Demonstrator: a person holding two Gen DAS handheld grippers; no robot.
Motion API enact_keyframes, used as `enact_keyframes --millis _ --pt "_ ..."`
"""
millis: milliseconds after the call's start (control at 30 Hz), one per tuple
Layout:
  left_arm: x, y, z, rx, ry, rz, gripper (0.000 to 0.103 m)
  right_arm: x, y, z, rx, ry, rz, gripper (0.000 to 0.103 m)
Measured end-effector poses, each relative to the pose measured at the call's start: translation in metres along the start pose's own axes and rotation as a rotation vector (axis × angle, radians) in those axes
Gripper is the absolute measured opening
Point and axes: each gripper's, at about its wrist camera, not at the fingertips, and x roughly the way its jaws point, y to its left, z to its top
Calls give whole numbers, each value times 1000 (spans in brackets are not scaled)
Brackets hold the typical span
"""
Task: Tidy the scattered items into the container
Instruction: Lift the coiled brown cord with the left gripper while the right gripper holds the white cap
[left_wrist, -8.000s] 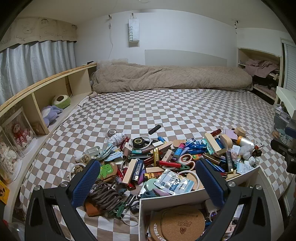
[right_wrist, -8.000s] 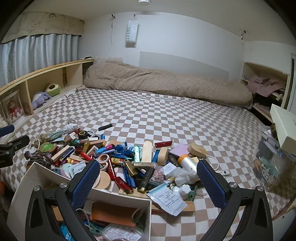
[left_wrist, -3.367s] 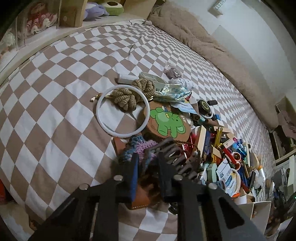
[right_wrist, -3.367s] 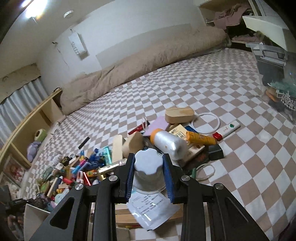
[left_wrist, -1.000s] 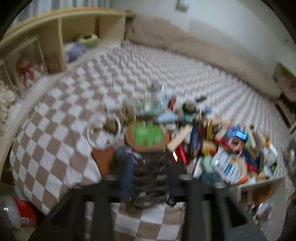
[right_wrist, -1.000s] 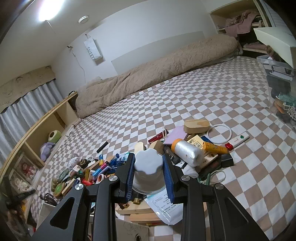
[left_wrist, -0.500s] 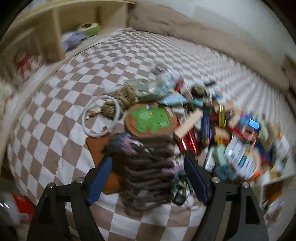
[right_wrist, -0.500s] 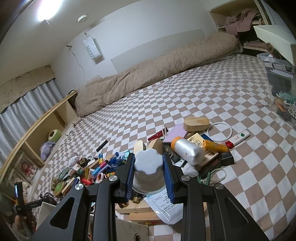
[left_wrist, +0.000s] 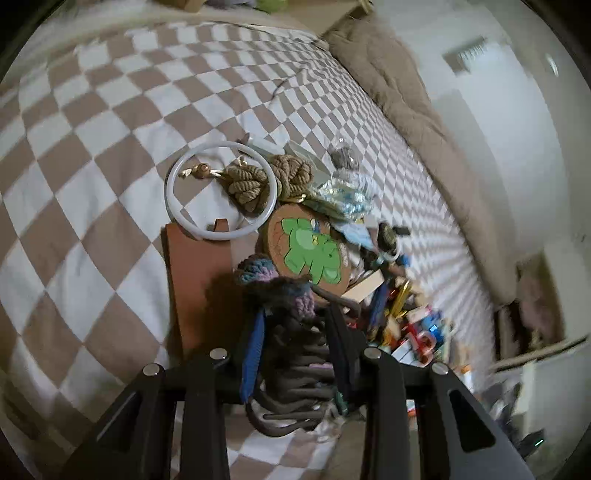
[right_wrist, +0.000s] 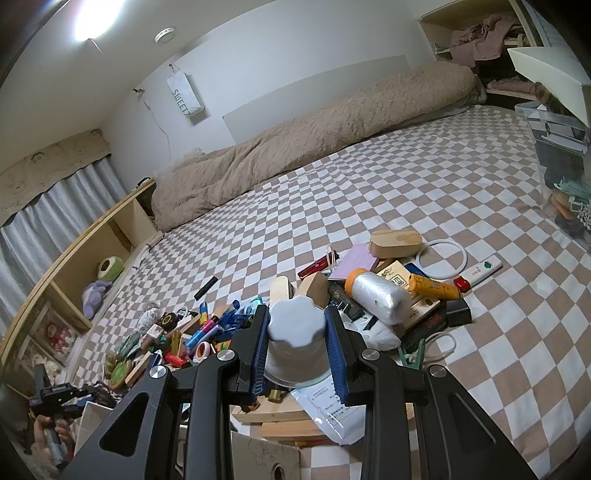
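A: Item one, left gripper. How was it recorded?

B: Its jaws had just been closing and were seen pressed on a dark coiled cord, low on the checked bedspread, beside a brown card and a knitted piece.

A: Item two, right gripper?

B: Clamped on a pale lobed cap seated on a white jar, held above the heap, with the box just below the lens.

A: Progress entered?

B: Early, by judgement. Two pieces were gripped; neither was shown inside the box. Most stock was left out: a white ring, rope knots, a cork coaster with a green animal printed on it, pens and markers, a foil-wrapped bottle, an orange tube, a wooden block, a second ring, a white stick.

A: Lettering legible?

B: "SWEET" was read on the hanging wall pouch. A yellow packet and a printed sachet carried characters too small to be made out. No brand was confirmed.

A: Contents of the box?

B: Not shown; only its near wall, with a round hole, was seen.
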Motion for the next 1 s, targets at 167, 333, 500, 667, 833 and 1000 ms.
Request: enact_keyframes --millis 167,333,500,667,833,1000 --pt "-6 15 6 -116 -30 -75 33 1 -2 1 8 0 -1 30" --pt "1 17 8 -133 -34 -44 33 4 -4 0 10 8 -3 30" --pt "5 19 8 -155 -49 -81 19 4 -4 -1 6 9 -7 30" --pt "0 17 7 -139 -66 -112 11 5 -5 -1 5 13 -10 30" --pt "-34 -18 3 4 -170 -175 8 4 -5 -1 4 11 -9 30" --pt "-73 -69 -14 242 -297 -176 8 3 -6 0 5 4 -4 30"
